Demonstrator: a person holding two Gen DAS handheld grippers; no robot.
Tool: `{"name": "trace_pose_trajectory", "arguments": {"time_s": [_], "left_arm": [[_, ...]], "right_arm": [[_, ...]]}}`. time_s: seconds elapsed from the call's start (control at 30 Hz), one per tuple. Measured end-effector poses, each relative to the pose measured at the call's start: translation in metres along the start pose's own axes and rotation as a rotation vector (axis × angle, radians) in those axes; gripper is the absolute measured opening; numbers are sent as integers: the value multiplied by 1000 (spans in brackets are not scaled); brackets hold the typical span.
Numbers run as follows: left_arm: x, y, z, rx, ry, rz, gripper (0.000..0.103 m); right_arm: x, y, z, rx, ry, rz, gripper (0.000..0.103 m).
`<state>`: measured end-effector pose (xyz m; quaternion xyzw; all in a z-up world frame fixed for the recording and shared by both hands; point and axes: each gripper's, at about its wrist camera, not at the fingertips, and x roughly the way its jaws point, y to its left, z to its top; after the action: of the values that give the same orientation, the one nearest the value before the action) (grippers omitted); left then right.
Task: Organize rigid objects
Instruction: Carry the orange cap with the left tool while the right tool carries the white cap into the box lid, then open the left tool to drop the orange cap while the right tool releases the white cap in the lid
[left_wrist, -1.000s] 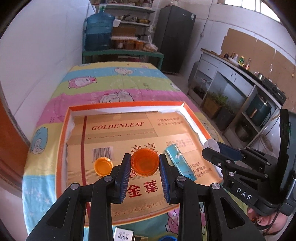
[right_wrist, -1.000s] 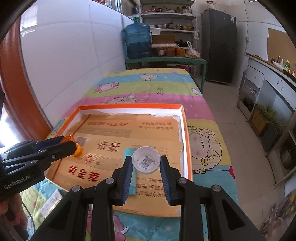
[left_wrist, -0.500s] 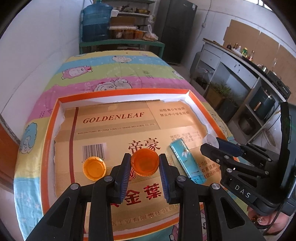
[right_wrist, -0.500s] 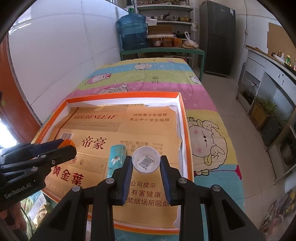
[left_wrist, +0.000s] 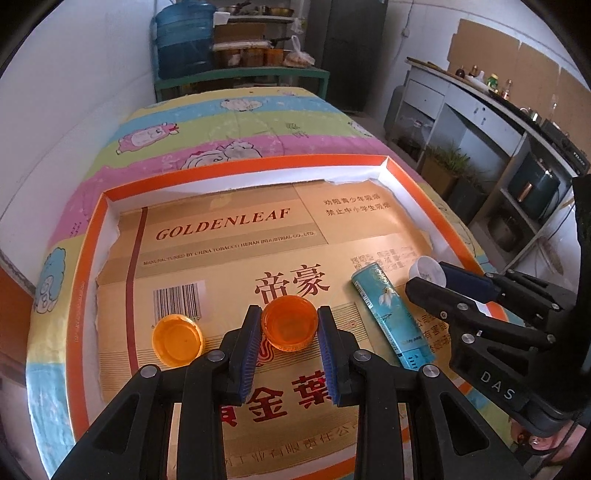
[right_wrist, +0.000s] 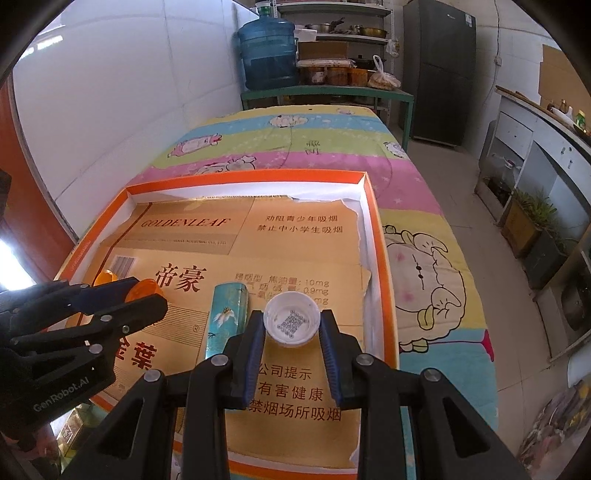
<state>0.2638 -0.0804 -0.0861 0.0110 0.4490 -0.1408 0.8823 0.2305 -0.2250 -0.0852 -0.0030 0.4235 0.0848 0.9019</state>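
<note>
My left gripper (left_wrist: 290, 326) is shut on an orange cap (left_wrist: 290, 326), held open side up over the cardboard floor of the orange-rimmed tray (left_wrist: 88, 266). A second orange cap (left_wrist: 178, 339) lies on the cardboard to its left. A teal tube (left_wrist: 391, 317) lies to its right. My right gripper (right_wrist: 292, 325) is shut on a white cap (right_wrist: 292, 320) with a QR code inside, held over the tray's right part, next to the teal tube (right_wrist: 226, 317). The left gripper also shows in the right wrist view (right_wrist: 122, 299).
The tray rests on a table with a striped cartoon cloth (right_wrist: 317, 147). A white wall (right_wrist: 110, 110) runs along the left. Small boxes (right_wrist: 74, 428) lie in front of the tray's near-left corner. Shelves and a water jug (right_wrist: 267, 55) stand behind the table.
Both grippers have moved forward and lower over the tray, each still holding its cap. The tray's contents have not moved.
</note>
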Motion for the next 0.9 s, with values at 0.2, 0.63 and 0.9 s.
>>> {"name": "trace_pose_trajectory", "arguments": {"time_s": [0.2, 0.63, 0.9], "left_arm": [[5, 0, 0, -4, 6, -5, 31], [-2, 3, 0, -38, -19, -54, 42], [-17, 0, -2, -42, -41, -65, 42]], "right_arm": [[4, -1, -1, 2, 14, 1, 30], [1, 2, -3, -13, -11, 2, 31], [-2, 4, -2, -12, -13, -3, 33]]}}
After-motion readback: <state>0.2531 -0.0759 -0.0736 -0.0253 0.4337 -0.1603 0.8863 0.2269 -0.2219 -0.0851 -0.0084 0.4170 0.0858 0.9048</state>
